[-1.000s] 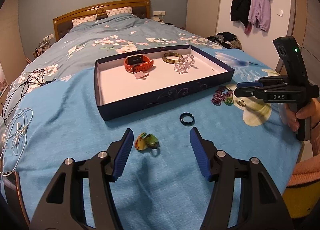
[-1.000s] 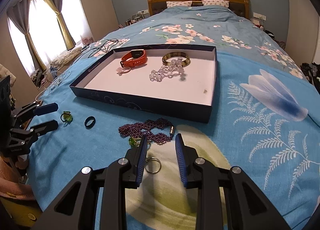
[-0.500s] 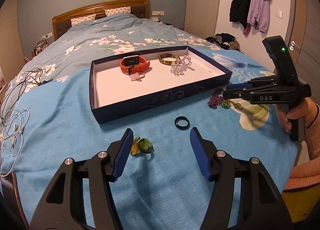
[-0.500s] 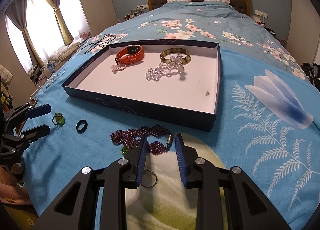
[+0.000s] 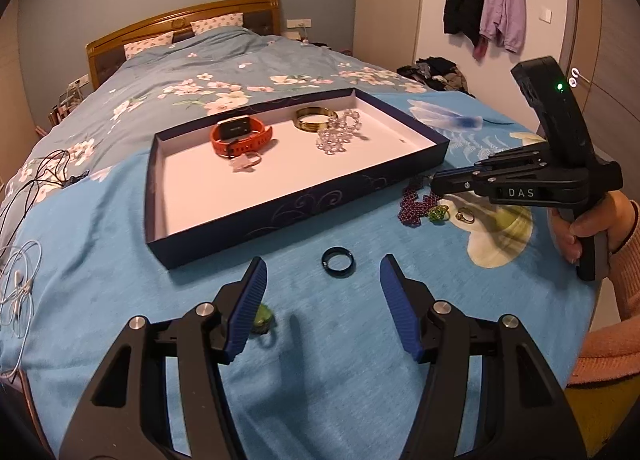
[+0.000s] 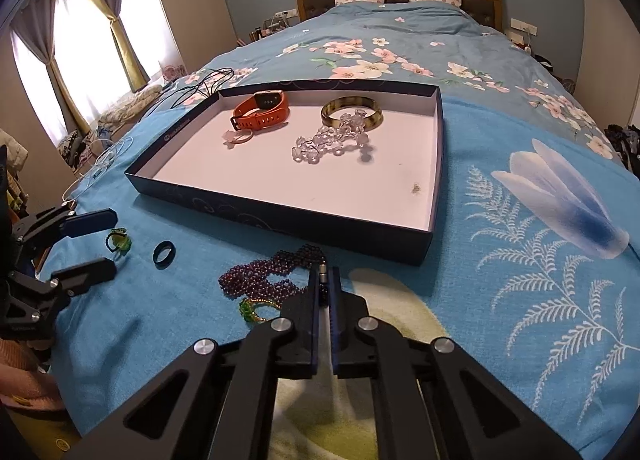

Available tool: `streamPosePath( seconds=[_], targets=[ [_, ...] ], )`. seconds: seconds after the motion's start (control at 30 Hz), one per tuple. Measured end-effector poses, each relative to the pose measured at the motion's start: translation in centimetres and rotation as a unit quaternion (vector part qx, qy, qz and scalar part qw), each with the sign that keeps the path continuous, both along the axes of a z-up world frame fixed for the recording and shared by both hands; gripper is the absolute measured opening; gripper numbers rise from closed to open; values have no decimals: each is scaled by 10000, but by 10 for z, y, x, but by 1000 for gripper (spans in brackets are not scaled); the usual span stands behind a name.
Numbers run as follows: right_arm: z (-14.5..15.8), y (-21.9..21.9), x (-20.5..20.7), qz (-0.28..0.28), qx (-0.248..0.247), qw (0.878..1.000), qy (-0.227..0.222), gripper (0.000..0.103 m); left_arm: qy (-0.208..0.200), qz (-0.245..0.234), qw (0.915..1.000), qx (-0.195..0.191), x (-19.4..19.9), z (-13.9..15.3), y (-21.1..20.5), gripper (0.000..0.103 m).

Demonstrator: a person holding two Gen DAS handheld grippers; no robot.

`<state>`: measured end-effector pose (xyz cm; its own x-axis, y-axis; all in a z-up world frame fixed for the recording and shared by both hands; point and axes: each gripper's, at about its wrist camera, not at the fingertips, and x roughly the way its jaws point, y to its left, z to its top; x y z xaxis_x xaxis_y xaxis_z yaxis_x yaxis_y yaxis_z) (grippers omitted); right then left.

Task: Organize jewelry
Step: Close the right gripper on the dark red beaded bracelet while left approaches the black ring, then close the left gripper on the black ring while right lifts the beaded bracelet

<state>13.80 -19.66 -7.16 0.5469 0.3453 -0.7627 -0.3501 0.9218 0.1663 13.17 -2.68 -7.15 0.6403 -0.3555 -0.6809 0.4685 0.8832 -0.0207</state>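
A dark blue tray (image 5: 280,215) (image 6: 280,219) on the bed holds an orange watch (image 5: 240,135) (image 6: 262,109), a bangle (image 5: 316,119), crystal beads (image 6: 328,141) and a pink ring (image 6: 238,136). In front of it lies a purple bead necklace (image 5: 414,205) (image 6: 260,274). My right gripper (image 6: 324,280) (image 5: 436,181) is shut on its clasp end. A green bead ring (image 6: 250,308) and a gold ring (image 5: 464,215) lie beside it. My left gripper (image 5: 322,262) (image 6: 102,244) is open just above the bedcover. A black ring (image 5: 338,262) (image 6: 164,254) lies off its fingertips, and a green ring (image 5: 264,316) (image 6: 119,242) by its left finger.
White earphone cables (image 5: 20,280) and a black cable (image 5: 40,175) lie on the bed's left side. A person's hand (image 5: 580,227) holds the right gripper at the bed's near right edge. Jackets (image 5: 500,3) hang on the far wall.
The right gripper's jaws have closed on the necklace's clasp end. The left gripper has shifted, so the black ring now lies between its fingertips and the green ring sits half behind its left finger.
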Motion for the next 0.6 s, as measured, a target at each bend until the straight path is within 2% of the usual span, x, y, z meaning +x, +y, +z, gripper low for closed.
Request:
streamPosePath(
  seconds=[0.27, 0.6],
  targets=[
    [11, 4, -11, 122, 150, 9996, -203, 3, 162, -57, 9999, 3, 14, -5, -9, 57],
    [32, 11, -21, 250, 255, 9980, -524, 3, 489, -124, 9987, 86, 30, -16, -16, 48]
  ],
)
